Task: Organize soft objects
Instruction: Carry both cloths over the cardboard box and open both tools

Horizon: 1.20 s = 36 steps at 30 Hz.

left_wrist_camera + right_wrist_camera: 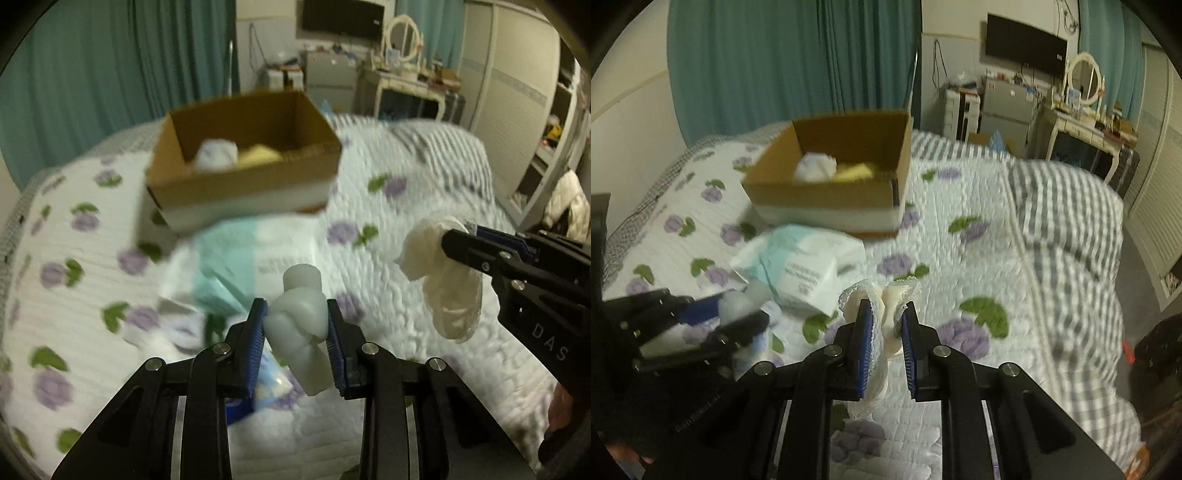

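My left gripper (pixel 295 325) is shut on a pale squishy white toy (pixel 301 321) and holds it above the bed. My right gripper (pixel 886 321) is shut on a cream lacy cloth (pixel 882 310), which hangs below the jaws; it also shows in the left wrist view (pixel 439 273). An open cardboard box (pixel 243 173) stands on the quilt ahead and holds a white soft ball (pixel 216 153) and a yellow soft item (pixel 258 155). The box also shows in the right wrist view (pixel 827 184). The left gripper appears at the left of the right wrist view (pixel 738 310).
A teal and white plastic pack (pixel 801 266) lies on the floral quilt (pixel 960 266) before the box. A striped grey blanket (pixel 1067 206) covers the bed's right side. Teal curtains, a dresser with mirror (pixel 1086 81) and a wardrobe stand beyond.
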{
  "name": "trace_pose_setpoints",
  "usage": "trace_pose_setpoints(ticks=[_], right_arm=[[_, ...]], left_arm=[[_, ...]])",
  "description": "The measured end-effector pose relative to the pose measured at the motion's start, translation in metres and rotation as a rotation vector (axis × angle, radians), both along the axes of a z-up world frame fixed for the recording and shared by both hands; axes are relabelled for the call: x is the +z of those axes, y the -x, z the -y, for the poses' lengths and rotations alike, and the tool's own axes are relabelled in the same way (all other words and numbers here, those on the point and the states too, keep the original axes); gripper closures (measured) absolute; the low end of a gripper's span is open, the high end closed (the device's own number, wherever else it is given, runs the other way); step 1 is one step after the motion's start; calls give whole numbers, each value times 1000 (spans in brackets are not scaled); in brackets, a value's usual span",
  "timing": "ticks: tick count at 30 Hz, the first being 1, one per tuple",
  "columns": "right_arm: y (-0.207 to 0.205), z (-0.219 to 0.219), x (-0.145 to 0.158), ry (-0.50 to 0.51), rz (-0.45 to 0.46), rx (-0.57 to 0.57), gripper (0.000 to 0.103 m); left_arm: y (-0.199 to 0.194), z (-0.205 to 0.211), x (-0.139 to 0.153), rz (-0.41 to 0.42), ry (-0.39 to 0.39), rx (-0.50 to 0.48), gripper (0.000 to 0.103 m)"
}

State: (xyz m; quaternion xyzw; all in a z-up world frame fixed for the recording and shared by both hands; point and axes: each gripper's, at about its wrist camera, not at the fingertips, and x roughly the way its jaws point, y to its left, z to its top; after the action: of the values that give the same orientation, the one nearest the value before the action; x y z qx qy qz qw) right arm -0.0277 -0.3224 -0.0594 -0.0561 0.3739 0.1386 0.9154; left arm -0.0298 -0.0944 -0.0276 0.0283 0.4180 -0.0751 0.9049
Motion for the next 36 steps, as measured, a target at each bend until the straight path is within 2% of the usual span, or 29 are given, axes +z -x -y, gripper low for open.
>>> trace_pose_setpoints(ticks=[9, 15, 21, 24, 28, 36], right_arm=[[-16, -19, 81, 11, 160, 43, 88], [-51, -39, 120, 5, 230, 75, 88], [-108, -62, 141, 7, 274, 102, 88], [-137, -71, 141, 6, 278, 104, 88], [-184, -82, 127, -1, 257, 99, 88], [-267, -88, 68, -13, 141, 48, 88]], left_arm=[[-24, -22, 77, 148, -11, 16, 73], [-59, -35, 110, 232, -27, 41, 73], [-104, -43, 122, 299, -56, 39, 73], [-135, -50, 119, 305, -51, 56, 73], [-180, -56, 101, 271, -29, 66, 73], [-251, -51, 46, 205, -60, 85, 72]])
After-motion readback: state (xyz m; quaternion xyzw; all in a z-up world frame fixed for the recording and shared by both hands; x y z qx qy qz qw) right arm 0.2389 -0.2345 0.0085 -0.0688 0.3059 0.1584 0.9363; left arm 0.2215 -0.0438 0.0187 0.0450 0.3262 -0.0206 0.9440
